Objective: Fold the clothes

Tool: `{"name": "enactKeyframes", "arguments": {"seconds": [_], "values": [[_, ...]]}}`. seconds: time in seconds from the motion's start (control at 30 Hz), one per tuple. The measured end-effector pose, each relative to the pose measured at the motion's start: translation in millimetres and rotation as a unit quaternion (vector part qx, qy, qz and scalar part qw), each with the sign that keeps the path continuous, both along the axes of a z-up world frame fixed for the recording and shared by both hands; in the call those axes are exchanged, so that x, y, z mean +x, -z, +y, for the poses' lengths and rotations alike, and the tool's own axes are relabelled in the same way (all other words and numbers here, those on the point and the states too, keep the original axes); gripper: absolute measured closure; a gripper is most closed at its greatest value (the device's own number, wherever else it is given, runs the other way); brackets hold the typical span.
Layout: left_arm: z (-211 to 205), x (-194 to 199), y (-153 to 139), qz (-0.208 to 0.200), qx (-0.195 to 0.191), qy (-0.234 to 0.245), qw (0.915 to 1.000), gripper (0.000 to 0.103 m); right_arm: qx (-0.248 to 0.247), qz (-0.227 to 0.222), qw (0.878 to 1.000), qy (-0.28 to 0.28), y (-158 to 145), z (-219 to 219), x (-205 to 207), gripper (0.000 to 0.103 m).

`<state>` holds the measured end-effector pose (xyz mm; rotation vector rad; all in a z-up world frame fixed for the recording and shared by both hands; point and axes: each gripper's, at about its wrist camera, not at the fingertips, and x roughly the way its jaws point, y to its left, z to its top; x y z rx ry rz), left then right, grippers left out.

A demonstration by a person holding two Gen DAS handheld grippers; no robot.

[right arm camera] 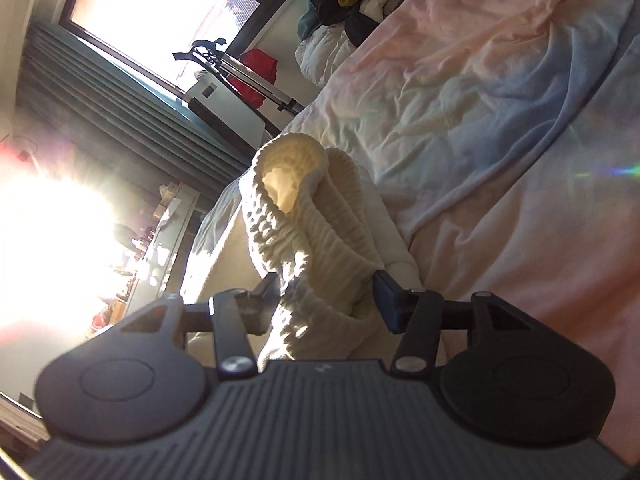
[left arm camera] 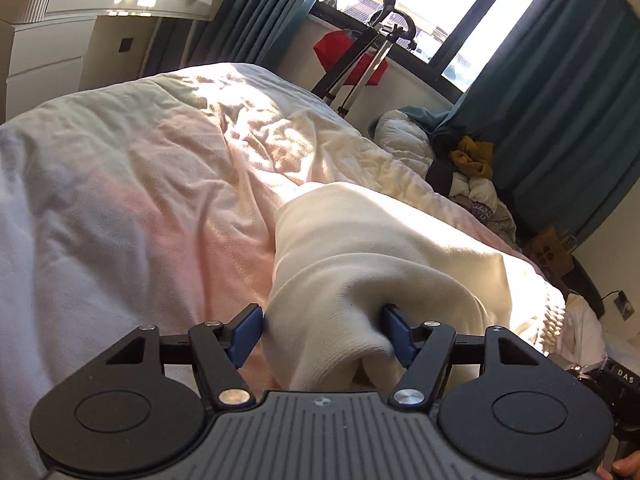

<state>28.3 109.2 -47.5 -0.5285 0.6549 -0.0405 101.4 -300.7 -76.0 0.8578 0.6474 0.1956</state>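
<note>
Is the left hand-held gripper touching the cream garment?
Touching. Left wrist view: the cream garment bunches between the left hand-held gripper, pressing both blue pads.

Home bedroom: bed [left arm camera: 140, 168], curtains [left arm camera: 560, 100], dresser [left arm camera: 52, 40].

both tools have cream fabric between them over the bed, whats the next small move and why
Probably close the left tool firmly on the cream garment before lifting. The fabric bunches loosely between its blue pads, while the right tool has the ribbed end raised off the bedcover. A secure grip on both ends would let it be spread flat for folding.
</note>
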Motion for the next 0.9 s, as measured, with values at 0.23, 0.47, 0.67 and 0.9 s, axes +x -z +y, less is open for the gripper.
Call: {"name": "enactKeyframes", "arguments": {"seconds": [0.23,0.47,0.67,0.9], "values": [[7.2,2.8,-5.0,-0.006,-0.021,-0.007,0.9997,0.059,-0.019,-0.019,1.000,0.007,-14.7,7.9,-17.3,0.074],[19.4,10.9,0.5,0.009,-0.052,-0.009,0.9986,0.060,-0.011,0.002,0.999,0.041,-12.8,12.8,-46.4,0.076],[20.3,9.5,-2.9,0.013,-0.056,-0.001,0.9984,0.054,0.032,0.027,0.998,0.052,5.5,4.9,-45.2,0.075],[29.7,-6.6,-25.7,-0.029,-0.084,0.007,0.9960,0.022,0.016,0.029,0.997,0.068,-4.4,1.5,-55.2,0.059]]}}
